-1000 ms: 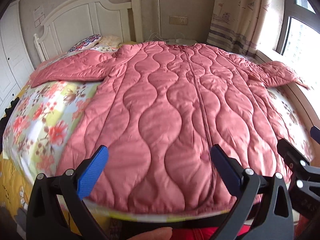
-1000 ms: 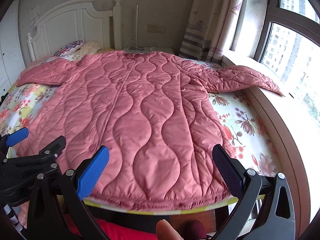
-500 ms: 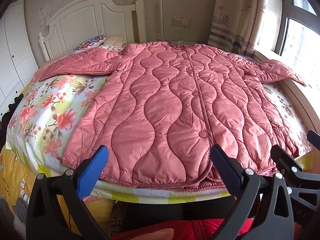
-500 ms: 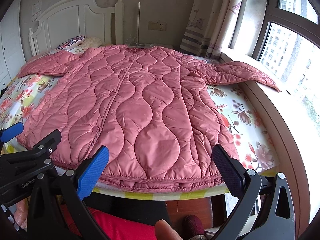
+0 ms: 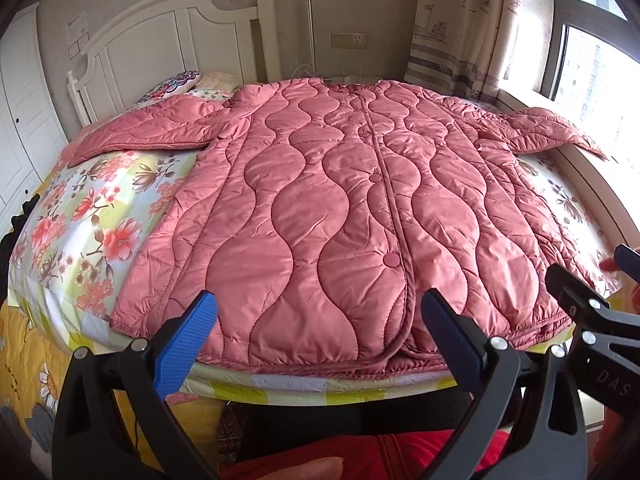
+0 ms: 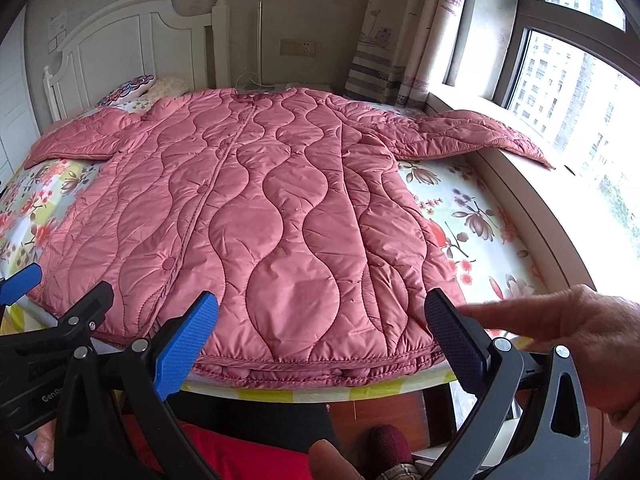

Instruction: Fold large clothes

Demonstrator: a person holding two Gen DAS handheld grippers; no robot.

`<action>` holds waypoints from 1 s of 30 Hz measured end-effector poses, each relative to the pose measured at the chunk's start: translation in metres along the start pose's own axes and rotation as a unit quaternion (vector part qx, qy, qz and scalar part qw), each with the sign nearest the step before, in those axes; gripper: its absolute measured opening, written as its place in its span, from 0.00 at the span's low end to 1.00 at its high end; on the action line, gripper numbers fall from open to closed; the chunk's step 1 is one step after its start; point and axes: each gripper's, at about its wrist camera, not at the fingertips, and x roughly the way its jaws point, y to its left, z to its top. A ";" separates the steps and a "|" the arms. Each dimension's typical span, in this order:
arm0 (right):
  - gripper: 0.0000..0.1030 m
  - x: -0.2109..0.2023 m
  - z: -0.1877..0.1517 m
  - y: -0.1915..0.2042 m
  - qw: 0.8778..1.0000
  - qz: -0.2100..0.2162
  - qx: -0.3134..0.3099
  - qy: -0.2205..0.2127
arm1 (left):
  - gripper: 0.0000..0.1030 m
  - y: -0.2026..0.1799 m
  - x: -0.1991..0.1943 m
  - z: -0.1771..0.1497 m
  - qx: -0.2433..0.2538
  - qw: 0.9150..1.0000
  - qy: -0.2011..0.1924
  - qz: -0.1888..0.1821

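Coat (image 5: 340, 216): flat on bed (image 5: 100, 220), unfolded.
Left gripper (image 5: 320, 320): fingers wide, empty.
Right gripper (image 6: 320, 320): fingers wide, empty.
Left: every fold.

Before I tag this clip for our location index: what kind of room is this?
Almost certainly a home bedroom: a bed with a floral sheet and white headboard, pillows at its head, and a curtained window. A pink quilted coat lies spread on it.
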 end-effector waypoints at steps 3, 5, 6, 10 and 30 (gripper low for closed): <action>0.96 0.001 -0.001 0.003 1.000 -0.006 -0.009 -0.002 | 0.98 0.000 0.000 0.000 0.000 1.000 0.000 0.000; 0.96 0.001 -0.001 0.004 1.000 -0.004 -0.010 -0.001 | 0.98 0.001 0.001 0.000 -0.002 1.000 0.000 0.001; 0.96 0.002 -0.001 0.004 1.000 -0.004 -0.010 0.000 | 0.98 0.001 0.001 0.000 -0.004 1.000 0.000 -0.001; 0.96 0.005 0.000 0.002 1.000 -0.008 -0.011 0.001 | 0.98 0.003 0.002 -0.001 -0.006 1.000 0.001 -0.001; 0.96 0.037 0.038 -0.031 0.999 -0.050 -0.007 -0.002 | 0.98 0.009 0.019 0.018 -0.020 1.000 -0.002 0.010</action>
